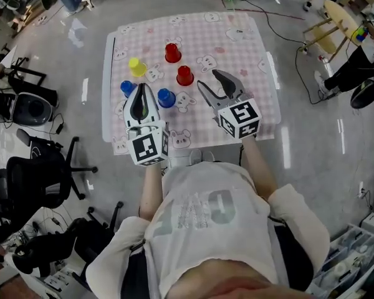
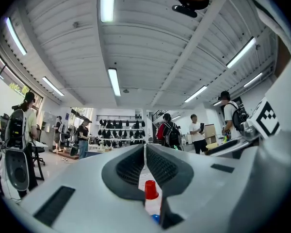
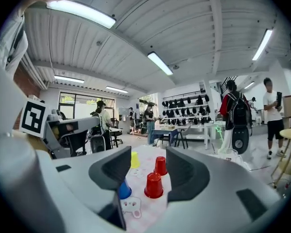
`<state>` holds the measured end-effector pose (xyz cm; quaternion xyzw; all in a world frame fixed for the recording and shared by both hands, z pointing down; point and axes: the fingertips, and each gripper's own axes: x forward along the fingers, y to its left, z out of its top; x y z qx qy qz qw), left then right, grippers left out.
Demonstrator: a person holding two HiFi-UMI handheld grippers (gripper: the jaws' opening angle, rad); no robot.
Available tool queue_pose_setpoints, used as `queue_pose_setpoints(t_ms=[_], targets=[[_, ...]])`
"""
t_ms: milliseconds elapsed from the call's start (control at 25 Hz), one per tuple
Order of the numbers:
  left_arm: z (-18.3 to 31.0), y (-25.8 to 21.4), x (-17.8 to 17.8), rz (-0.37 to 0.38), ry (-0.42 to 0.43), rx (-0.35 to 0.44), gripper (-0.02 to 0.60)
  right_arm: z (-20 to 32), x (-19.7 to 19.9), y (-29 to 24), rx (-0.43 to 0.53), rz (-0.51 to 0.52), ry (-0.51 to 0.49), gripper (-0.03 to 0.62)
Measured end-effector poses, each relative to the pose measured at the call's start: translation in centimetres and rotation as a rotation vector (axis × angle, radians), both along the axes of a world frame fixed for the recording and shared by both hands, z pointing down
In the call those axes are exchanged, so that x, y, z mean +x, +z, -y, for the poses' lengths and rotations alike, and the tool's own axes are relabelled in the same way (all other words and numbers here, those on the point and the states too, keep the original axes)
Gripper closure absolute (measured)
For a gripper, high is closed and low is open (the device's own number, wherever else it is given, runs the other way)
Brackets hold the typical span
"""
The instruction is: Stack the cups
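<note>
The person's pale shirt (image 1: 199,210) filled the bottom of the head view, and just beyond it both tools reached over the near edge of the table (image 1: 249,55).

The nearer red cup (image 1: 185,75) stood mouth-down near the middle of the checked table top. It was just beside the tips of the right tool (image 1: 209,79), a little to their left and ahead. In the right gripper view it sat straight down the line between the jaws, but in front of them, not between them. Those jaws stood wide apart with nothing in them. The cup's long axis was upright, so a level approach from the side would probably suit it, and the right tool was plainly the nearer of the two.

The second red cup (image 1: 172,53) stood just behind the first, farther from the person and apart from it. A blue cup (image 1: 166,98) stood between the two tools, close to the right tool's left jaw, and might be brushed if that tool swung left.

The left tool (image 1: 141,89) was closed tight and empty. Another blue cup (image 1: 127,88) stood partly hidden at its left side. The yellow cup (image 1: 136,66) stood beyond that, toward the table's left.

All five cups were separate, and none was stacked. Office chairs (image 1: 43,173) stood on the floor (image 1: 311,142), well apart from the table.
</note>
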<state>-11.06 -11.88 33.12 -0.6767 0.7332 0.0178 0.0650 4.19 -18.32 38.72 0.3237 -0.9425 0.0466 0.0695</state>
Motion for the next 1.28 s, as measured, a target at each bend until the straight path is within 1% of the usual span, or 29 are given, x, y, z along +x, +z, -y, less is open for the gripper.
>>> queue_pose_setpoints(t_ms=[120, 240, 320, 440, 520, 680, 720, 760, 960, 1080, 1280], targets=[[-0.1, 0.6, -1.3, 0.001, -0.029, -0.005, 0.548, 2.6, -2.9, 2.4, -0.020, -0.075, -0.071, 0.361], [-0.9, 1.0, -2.2, -0.014, -0.073, -0.023, 0.548, 4.5, -5.1, 5.9, -0.056, -0.191, -0.140, 0.355], [-1.3, 1.1, -3.1, -0.018, -0.101, -0.030, 0.548, 5.9, -6.3, 8.2, -0.092, -0.253, -0.169, 0.349], [-1.9, 1.7, -4.4, -0.017, -0.142, -0.047, 0.548, 7.6, -7.6, 11.5, -0.152, -0.315, -0.190, 0.347], [-2.4, 2.1, -5.1, -0.016, -0.168, -0.060, 0.548, 8.2, -8.2, 13.1, -0.175, -0.346, -0.200, 0.347], [-3.4, 2.7, -6.1, -0.020, -0.208, -0.076, 0.548, 8.4, -8.9, 14.4, -0.181, -0.389, -0.216, 0.349], [-3.7, 2.8, -6.3, -0.020, -0.215, -0.079, 0.548, 8.3, -9.0, 14.6, -0.176, -0.400, -0.217, 0.362], [-3.9, 2.9, -6.4, -0.021, -0.222, -0.082, 0.548, 8.2, -9.1, 14.7, -0.171, -0.408, -0.216, 0.388], [-4.7, 2.9, -7.1, -0.023, -0.238, -0.074, 0.548, 7.8, -9.3, 14.2, -0.151, -0.400, -0.210, 0.391], [-4.9, 3.0, -7.5, -0.024, -0.242, -0.069, 0.548, 7.2, -9.1, 12.2, -0.124, -0.360, -0.203, 0.391], [-5.1, 3.4, -8.1, -0.031, -0.247, -0.071, 0.548, 4.8, -7.7, 9.0, -0.098, -0.295, -0.193, 0.391]])
